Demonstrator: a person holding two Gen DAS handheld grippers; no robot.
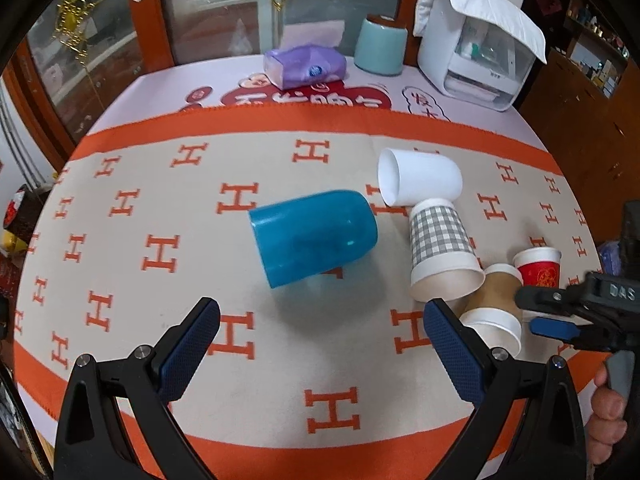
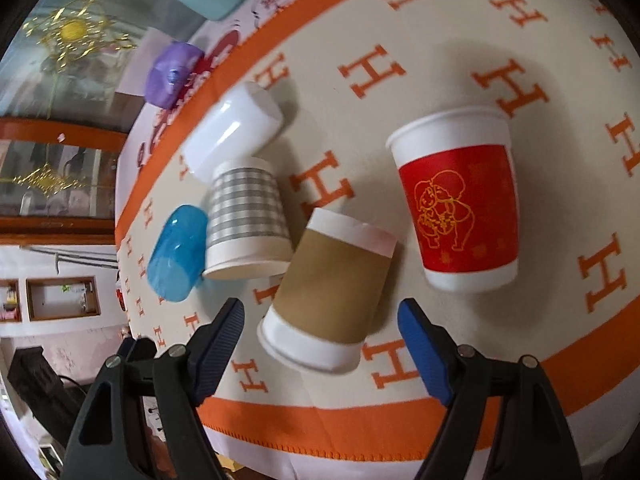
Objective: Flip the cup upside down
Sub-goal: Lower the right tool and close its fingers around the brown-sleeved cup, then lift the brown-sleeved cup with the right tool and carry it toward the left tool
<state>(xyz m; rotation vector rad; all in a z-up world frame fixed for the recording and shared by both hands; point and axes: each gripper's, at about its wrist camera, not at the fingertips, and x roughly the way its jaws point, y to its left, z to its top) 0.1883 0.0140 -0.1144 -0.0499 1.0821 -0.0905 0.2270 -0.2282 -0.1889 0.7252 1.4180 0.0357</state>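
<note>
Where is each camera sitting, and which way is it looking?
Left wrist view: sits on the left gripper, looking forward and down over the table at the blue cup lying on its side; its own open fingers show, plus the right gripper and the person's hand.
Right wrist view: sits on the right gripper, tilted, looking down at the brown cup; only its open fingers show.
Both views share the blue, white, checked, brown and red cups.

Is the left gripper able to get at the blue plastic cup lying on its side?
Probably yes. The left gripper is open, and the blue plastic cup lies straight ahead with only bare tablecloth between them.
</note>
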